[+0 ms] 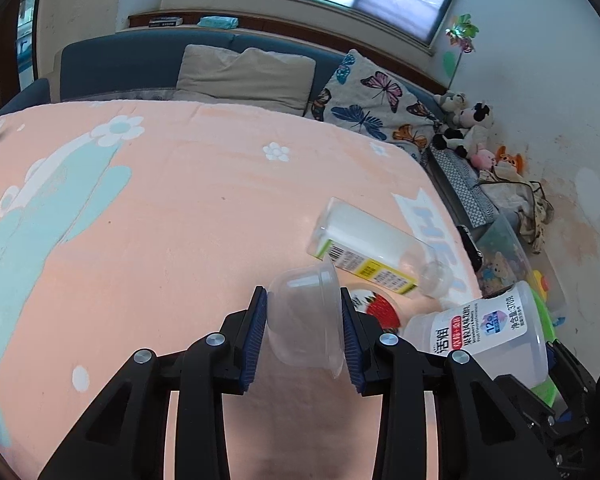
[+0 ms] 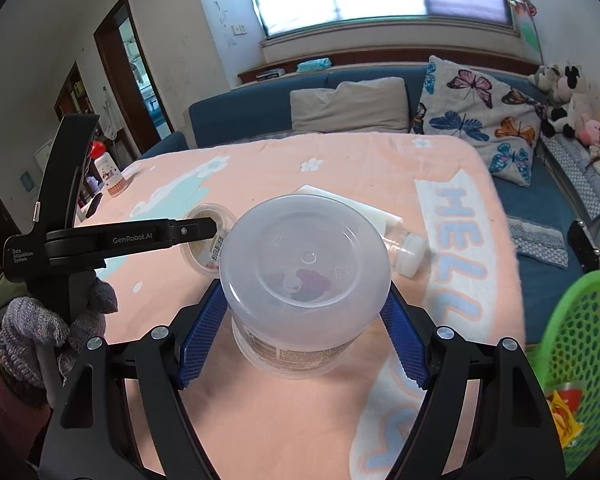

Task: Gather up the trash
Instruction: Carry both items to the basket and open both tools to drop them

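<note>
Both grabs look made. The left gripper (image 1: 303, 330) clamps a small clear plastic cup (image 1: 305, 320); the right gripper (image 2: 305, 334) clamps a translucent yogurt tub (image 2: 306, 276) over the peach-blanketed surface (image 2: 284, 420). Next, carry both to the green mesh basket (image 2: 576, 344) at four o'clock.

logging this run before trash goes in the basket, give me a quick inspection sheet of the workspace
surface: peach blanket with flower and letter print covers the table.
job's things: small clear plastic cup held by left gripper; large translucent lidded tub between right gripper pads; clear bottle with white label lying flat; strawberry-print lid on the blanket; green mesh basket at the table's right edge, wrappers inside.
clutter: small white red-capped bottle at far corner.
grippers: both closed on items.
cables: nothing seen.
surroundings: blue sofa, butterfly-print pillow, plush toys, window.
</note>
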Motion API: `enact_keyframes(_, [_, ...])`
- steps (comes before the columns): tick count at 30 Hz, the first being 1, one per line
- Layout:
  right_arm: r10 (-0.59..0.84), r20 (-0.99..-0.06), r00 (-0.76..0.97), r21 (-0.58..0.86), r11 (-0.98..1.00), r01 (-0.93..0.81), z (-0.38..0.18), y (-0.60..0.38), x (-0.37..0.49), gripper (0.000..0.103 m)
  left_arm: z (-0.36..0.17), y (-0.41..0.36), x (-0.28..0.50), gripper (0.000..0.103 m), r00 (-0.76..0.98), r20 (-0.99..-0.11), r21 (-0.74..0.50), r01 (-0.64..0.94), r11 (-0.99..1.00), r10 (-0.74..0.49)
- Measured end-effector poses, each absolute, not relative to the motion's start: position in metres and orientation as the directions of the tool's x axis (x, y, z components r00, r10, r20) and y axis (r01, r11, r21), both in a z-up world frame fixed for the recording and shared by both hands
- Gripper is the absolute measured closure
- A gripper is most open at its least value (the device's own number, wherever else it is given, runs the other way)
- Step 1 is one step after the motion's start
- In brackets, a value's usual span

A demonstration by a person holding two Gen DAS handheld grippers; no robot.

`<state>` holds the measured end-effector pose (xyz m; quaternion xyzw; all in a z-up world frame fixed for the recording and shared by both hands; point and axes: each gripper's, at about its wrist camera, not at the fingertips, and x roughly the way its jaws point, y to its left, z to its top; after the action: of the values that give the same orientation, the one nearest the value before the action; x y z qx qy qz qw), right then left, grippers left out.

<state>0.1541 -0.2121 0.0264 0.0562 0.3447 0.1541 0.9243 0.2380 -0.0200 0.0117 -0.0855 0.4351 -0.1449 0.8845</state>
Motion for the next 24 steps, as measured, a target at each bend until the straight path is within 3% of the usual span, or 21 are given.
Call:
enact_keyframes(9, [0.236,-0.604,0.761,0.163,0.971,-0.173,0.04,-0.252,0.112,0.027,0.031,-0.05,0.201,0.069,0.574,-0.715,-0.287,0.281,0.916,-0.401])
enact_keyframes(24, [-0.066,-0.625,0.778,0.063,0.989,0.134,0.032,-0.379,0.049,0.027,0.043,-0.182,0.164,0.069,0.463,-0.701,-0.307,0.492,0.815,-0.543])
